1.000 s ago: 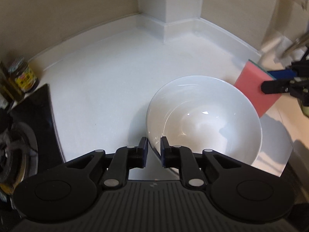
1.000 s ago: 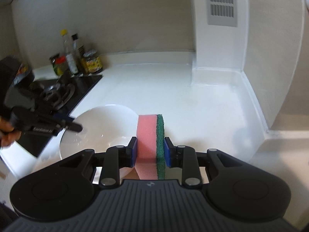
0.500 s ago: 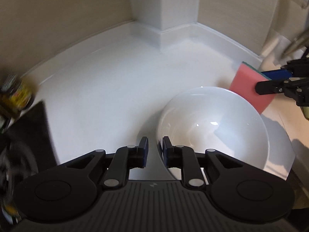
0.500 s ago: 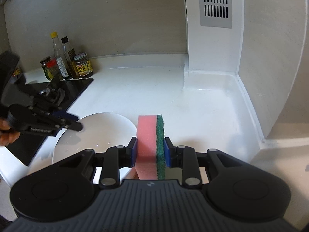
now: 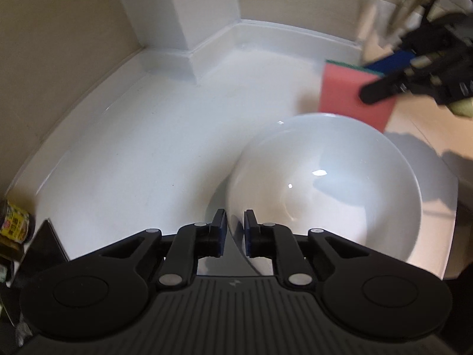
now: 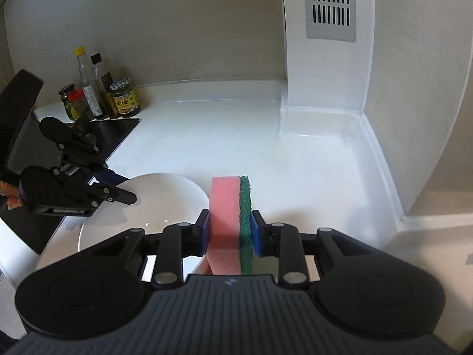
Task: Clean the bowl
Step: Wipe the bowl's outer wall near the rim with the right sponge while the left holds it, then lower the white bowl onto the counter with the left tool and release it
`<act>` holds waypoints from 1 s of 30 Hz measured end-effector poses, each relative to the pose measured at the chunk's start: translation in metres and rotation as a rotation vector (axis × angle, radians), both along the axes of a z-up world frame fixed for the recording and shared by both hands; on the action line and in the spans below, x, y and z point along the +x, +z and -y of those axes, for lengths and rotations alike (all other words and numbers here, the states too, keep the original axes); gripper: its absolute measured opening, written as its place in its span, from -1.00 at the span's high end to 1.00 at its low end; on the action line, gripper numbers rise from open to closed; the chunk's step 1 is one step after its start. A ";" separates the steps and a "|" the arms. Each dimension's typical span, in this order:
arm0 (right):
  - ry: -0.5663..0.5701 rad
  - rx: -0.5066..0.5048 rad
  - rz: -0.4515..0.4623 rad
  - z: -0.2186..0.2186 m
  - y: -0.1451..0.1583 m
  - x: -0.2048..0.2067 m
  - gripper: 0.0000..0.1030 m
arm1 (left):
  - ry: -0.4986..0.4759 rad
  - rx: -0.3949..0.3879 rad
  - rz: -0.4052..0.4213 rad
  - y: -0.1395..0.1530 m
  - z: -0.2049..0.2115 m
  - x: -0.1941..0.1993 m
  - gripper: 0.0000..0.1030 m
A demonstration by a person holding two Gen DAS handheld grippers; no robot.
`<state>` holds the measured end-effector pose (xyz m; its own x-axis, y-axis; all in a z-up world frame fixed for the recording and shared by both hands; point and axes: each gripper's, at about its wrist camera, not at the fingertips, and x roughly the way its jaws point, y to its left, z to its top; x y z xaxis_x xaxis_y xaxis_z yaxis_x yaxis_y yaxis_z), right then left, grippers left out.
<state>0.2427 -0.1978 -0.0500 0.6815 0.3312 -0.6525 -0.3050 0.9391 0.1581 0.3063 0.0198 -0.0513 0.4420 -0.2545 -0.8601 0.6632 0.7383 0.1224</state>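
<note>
Bowl (image 5: 325, 183) cleaning is at the start: one white bowl sits on the white counter (image 5: 147, 148), its near rim standing between the pads of the left gripper (image 5: 235, 230), whose jaws are closing around it without clearly pressing yet. The right gripper (image 6: 230, 233) pinches one pink and green sponge (image 6: 229, 207) tightly and holds it above the counter just beside the bowl, not touching it. I judge the next move needs a firm hold on the rim, then the sponge brought down inside the bowl to wipe. At the back stand two bottles (image 6: 88, 85) and three jars (image 6: 124, 97) beside one black stove (image 6: 97, 139)
</note>
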 end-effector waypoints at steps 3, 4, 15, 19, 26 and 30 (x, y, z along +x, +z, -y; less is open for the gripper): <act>-0.005 0.006 0.002 0.001 -0.001 -0.002 0.53 | 0.088 -0.037 -0.020 0.006 -0.007 0.001 0.63; -0.006 0.007 0.003 0.001 -0.001 -0.002 0.53 | 0.139 -0.075 -0.040 0.011 -0.017 -0.001 0.60; 0.012 -0.003 -0.004 -0.001 0.001 -0.010 0.53 | 0.169 -0.054 -0.050 0.001 -0.021 -0.020 0.80; 0.007 -0.016 -0.005 -0.003 0.001 -0.010 0.53 | 0.112 -0.009 -0.009 -0.001 -0.012 -0.020 0.82; -0.016 -0.021 0.001 -0.003 0.001 -0.015 0.53 | 0.073 0.003 0.012 -0.002 -0.005 -0.008 0.84; -0.027 -0.022 0.002 -0.003 0.001 -0.018 0.53 | 0.088 -0.016 0.014 -0.002 -0.007 -0.005 0.85</act>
<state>0.2248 -0.1946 -0.0486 0.6917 0.2978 -0.6580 -0.2795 0.9504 0.1363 0.3010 0.0269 -0.0532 0.4749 -0.2278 -0.8500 0.5940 0.7957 0.1187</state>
